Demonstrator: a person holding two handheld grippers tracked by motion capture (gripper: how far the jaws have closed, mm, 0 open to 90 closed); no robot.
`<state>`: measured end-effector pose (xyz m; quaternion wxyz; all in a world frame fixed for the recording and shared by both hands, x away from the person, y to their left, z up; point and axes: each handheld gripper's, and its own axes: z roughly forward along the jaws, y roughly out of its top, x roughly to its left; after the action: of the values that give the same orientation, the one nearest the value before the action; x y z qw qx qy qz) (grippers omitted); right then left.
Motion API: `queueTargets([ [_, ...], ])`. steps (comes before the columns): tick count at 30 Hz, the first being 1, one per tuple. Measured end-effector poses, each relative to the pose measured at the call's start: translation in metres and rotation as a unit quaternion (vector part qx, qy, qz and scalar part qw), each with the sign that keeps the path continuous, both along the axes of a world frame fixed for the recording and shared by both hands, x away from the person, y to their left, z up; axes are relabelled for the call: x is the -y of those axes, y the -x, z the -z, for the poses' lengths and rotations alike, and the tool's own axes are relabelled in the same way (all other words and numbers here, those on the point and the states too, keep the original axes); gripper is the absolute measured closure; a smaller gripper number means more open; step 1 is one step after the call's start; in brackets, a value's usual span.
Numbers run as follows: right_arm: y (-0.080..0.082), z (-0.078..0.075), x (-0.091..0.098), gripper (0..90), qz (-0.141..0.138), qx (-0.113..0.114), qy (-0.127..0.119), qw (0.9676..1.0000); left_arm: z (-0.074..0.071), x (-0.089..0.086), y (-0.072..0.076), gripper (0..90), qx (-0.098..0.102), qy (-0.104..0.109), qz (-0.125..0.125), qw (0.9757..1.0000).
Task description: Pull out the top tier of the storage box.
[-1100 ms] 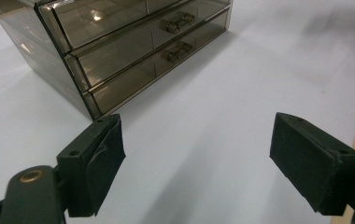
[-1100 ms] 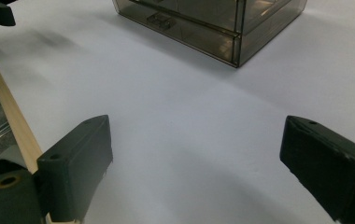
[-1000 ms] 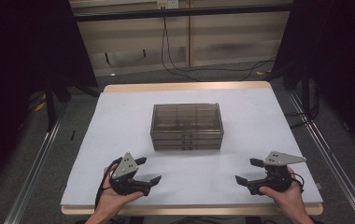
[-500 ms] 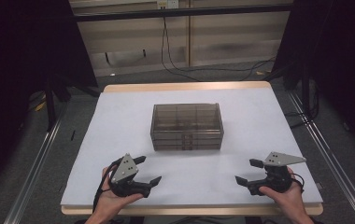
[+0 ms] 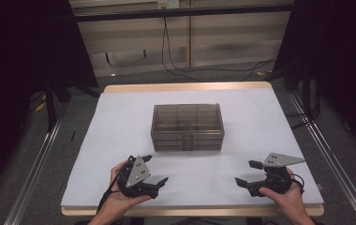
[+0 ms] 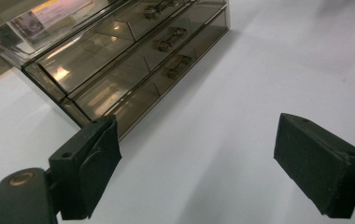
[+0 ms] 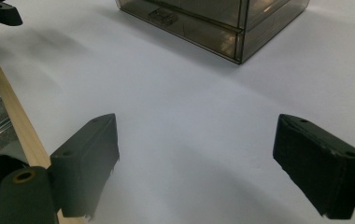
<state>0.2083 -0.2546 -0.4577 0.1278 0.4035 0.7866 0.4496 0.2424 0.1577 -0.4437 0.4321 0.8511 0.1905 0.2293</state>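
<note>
High view: holding left gripper at 7 o'clock and right gripper at 5 o'clock, both low, jaws wide, empty; drawer box sitting mid-table.
Left gripper view: pointing toward box at 11 o'clock.
Right gripper view: facing box at 12 o'clock.

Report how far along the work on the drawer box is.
Nothing looks done yet: the smoky drawer box sits mid-table with all three drawers shut, handles flush. In hand: nothing; the left hand-held gripper and right hand-held gripper sit open near the table's front edge, apart from the box, both angled towards it. Left, probably: reaching in and pulling a drawer.
</note>
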Motion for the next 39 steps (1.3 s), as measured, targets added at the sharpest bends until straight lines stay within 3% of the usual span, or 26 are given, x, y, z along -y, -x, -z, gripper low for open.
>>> queueTargets([
  [4, 0.000, 0.000, 0.000, 14.7, -0.002, -0.003, 0.001, 1.0000, -0.003, 0.005, 0.002, 14.8, 0.029, -0.018, 0.003, 0.9994],
  [5, 0.000, 0.000, 0.000, 14.7, -0.002, -0.004, 0.001, 1.0000, -0.004, 0.006, 0.001, 16.6, 0.036, -0.032, 0.022, 0.9986],
  [9, 0.000, 0.000, -0.001, 14.7, -0.004, -0.004, 0.000, 1.0000, -0.006, 0.008, 0.002, 17.2, 0.048, -0.039, 0.023, 0.9978],
  [12, 0.000, 0.001, -0.001, 14.7, -0.005, -0.003, 0.002, 1.0000, -0.007, 0.012, 0.003, 17.3, 0.084, -0.070, 0.025, 0.9937],
  [14, -0.001, 0.001, -0.001, 14.6, -0.005, -0.005, 0.003, 1.0000, -0.007, 0.014, 0.003, 18.4, 0.097, -0.072, 0.029, 0.9923],
  [17, -0.001, 0.001, -0.002, 14.7, -0.005, -0.004, 0.003, 1.0000, -0.008, 0.016, 0.003, 18.3, 0.098, -0.080, 0.049, 0.9907],
  [20, -0.001, 0.001, -0.002, 14.6, -0.006, -0.005, 0.003, 1.0000, -0.010, 0.019, 0.002, 18.1, 0.108, -0.087, 0.050, 0.9891],
  [21, -0.001, 0.001, -0.002, 14.6, -0.006, -0.005, 0.003, 1.0000, -0.010, 0.020, 0.002, 18.1, 0.121, -0.096, 0.046, 0.9870],
  [22, 0.000, 0.001, -0.003, 14.6, -0.007, -0.004, 0.010, 0.9999, -0.011, 0.022, 0.002, 18.1, 0.139, -0.110, 0.044, 0.9832],
  [27, -0.001, 0.001, -0.003, 14.6, -0.010, -0.003, 0.010, 0.9999, -0.011, 0.027, -0.002, 18.7, 0.140, -0.113, 0.051, 0.9825],
  [28, -0.001, 0.001, -0.003, 14.6, -0.009, -0.003, 0.010, 0.9999, -0.010, 0.030, -0.003, 19.2, 0.159, -0.126, 0.045, 0.9782],
  [29, -0.001, 0.001, -0.003, 14.6, -0.009, -0.003, 0.010, 0.9999, -0.010, 0.030, -0.003, 19.7, 0.159, -0.126, 0.045, 0.9782],
  [36, -0.001, 0.002, -0.004, 14.5, -0.013, -0.005, 0.011, 0.9998, -0.006, 0.041, -0.008, 23.5, 0.195, -0.144, 0.054, 0.9687],
  [38, -0.001, 0.002, -0.004, 14.5, -0.013, -0.005, 0.011, 0.9998, -0.004, 0.044, -0.007, 24.4, 0.203, -0.155, 0.053, 0.9652],
  [39, -0.001, 0.002, -0.004, 14.4, -0.013, -0.005, 0.011, 0.9998, -0.004, 0.047, -0.008, 24.9, 0.218, -0.161, 0.055, 0.9610],
])
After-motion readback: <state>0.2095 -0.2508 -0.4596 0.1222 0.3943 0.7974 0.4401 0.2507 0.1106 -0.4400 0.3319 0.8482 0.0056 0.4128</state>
